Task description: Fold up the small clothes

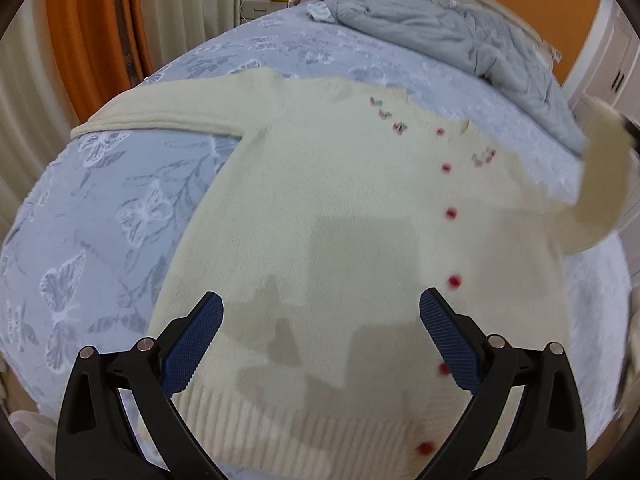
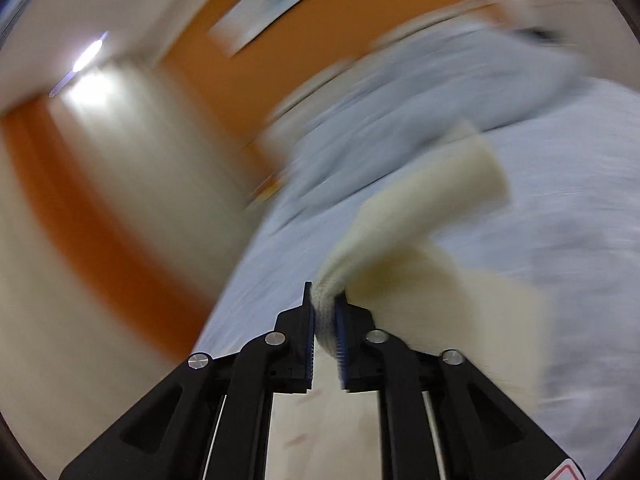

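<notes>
A small cream knit cardigan (image 1: pixel 340 208) with red buttons lies flat, front up, on a blue bedspread (image 1: pixel 100 208). Its left sleeve (image 1: pixel 168 114) stretches out toward the bed's left edge. Its right sleeve (image 1: pixel 604 184) is lifted off the bed at the far right. My left gripper (image 1: pixel 320 316) is open and empty, hovering over the cardigan's lower body near the ribbed hem. My right gripper (image 2: pixel 325 300) is shut on the cream sleeve (image 2: pixel 404 216) and holds it up; that view is heavily blurred by motion.
A crumpled grey quilt (image 1: pixel 452 36) lies at the far end of the bed near the headboard. A bedside cabinet (image 1: pixel 260 6) with small items stands behind. Orange and cream curtains (image 1: pixel 96 28) hang at the left. Orange wall and white wardrobe doors (image 1: pixel 612 68) are at the right.
</notes>
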The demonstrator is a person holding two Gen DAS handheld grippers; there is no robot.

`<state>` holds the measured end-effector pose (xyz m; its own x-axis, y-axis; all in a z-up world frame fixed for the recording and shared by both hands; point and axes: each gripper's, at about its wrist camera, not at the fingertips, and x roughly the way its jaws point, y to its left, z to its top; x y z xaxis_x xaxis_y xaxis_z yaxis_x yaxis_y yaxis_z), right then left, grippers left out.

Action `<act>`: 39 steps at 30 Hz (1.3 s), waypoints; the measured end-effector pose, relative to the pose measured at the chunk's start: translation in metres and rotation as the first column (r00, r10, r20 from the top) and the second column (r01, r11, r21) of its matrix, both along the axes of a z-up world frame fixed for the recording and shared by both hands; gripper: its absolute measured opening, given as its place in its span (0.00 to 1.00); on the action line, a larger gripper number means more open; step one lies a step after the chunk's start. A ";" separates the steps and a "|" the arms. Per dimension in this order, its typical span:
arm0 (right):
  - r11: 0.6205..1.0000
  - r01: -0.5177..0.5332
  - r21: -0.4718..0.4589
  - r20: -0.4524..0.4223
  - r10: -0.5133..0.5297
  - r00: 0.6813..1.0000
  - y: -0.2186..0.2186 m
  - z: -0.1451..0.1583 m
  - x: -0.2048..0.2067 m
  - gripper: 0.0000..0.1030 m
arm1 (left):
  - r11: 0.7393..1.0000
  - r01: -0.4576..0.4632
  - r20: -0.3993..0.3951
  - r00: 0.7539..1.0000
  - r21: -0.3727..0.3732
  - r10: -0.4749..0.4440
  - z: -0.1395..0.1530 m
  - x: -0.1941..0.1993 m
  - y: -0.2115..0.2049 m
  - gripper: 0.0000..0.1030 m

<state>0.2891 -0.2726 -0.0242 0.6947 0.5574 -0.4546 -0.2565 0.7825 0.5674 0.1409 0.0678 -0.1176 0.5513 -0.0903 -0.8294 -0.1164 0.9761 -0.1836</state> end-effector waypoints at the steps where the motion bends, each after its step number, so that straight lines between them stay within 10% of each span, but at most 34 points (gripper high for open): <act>1: 0.997 -0.063 -0.042 -0.015 0.062 0.998 0.032 -0.010 0.003 0.26 | 1.000 -0.001 0.012 1.000 -0.025 0.001 0.003 0.004 0.001 0.95; 5: 0.982 -0.068 -0.177 -0.092 0.053 0.994 0.073 -0.059 -0.010 0.33 | 0.991 0.022 0.032 0.999 -0.130 -0.018 0.013 0.035 0.006 0.95; 12: 0.959 0.263 -0.106 -0.314 -0.283 0.906 -0.045 -0.132 -0.069 0.45 | 0.974 0.021 0.003 1.000 -0.226 -0.020 -0.011 0.117 0.004 0.95; 17: 0.932 0.359 0.043 -0.383 -0.317 0.868 -0.082 -0.158 -0.075 0.53 | 0.915 -0.115 -0.119 0.990 -0.387 0.074 -0.060 0.161 0.006 0.95; 21: 0.894 0.429 0.132 -0.431 -0.338 0.837 -0.092 -0.177 -0.047 0.62 | 0.927 -0.173 -0.148 0.980 -0.333 0.130 -0.071 0.178 -0.004 0.75; 23: 0.877 0.449 0.172 -0.441 -0.340 0.831 -0.092 -0.181 -0.031 0.51 | 0.949 -0.129 -0.120 0.988 -0.288 0.098 -0.062 0.189 -0.014 0.20; 24: 0.874 0.457 0.165 -0.442 -0.348 0.826 -0.091 -0.180 -0.022 0.11 | 0.953 -0.111 -0.109 0.991 -0.281 0.084 -0.059 0.194 -0.015 0.16; 25: 0.871 0.462 0.168 -0.418 -0.361 0.834 -0.091 -0.173 -0.019 0.09 | 0.955 -0.085 -0.061 0.996 -0.286 0.070 -0.046 0.197 -0.017 0.11; 30: 0.886 0.444 0.133 -0.240 -0.406 0.882 -0.095 -0.144 -0.042 0.07 | 0.954 0.004 0.122 0.992 -0.299 0.034 -0.001 0.200 -0.007 0.11; 35: 0.878 0.474 0.061 -0.383 -0.418 0.824 -0.105 -0.195 -0.052 0.06 | 0.969 -0.014 -0.061 0.998 -0.247 -0.001 -0.088 0.197 -0.007 0.15; 39: 0.842 0.533 -0.085 -0.238 -0.537 0.810 -0.096 -0.141 -0.066 0.15 | 0.976 0.034 0.136 0.991 -0.213 -0.005 -0.095 0.168 -0.011 0.16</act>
<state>0.2230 -0.3690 -0.1654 0.7475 0.1228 -0.6528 0.3491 0.7634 0.5434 0.3088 0.0568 -0.2129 0.6524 -0.2699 -0.7082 -0.0577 0.9140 -0.4015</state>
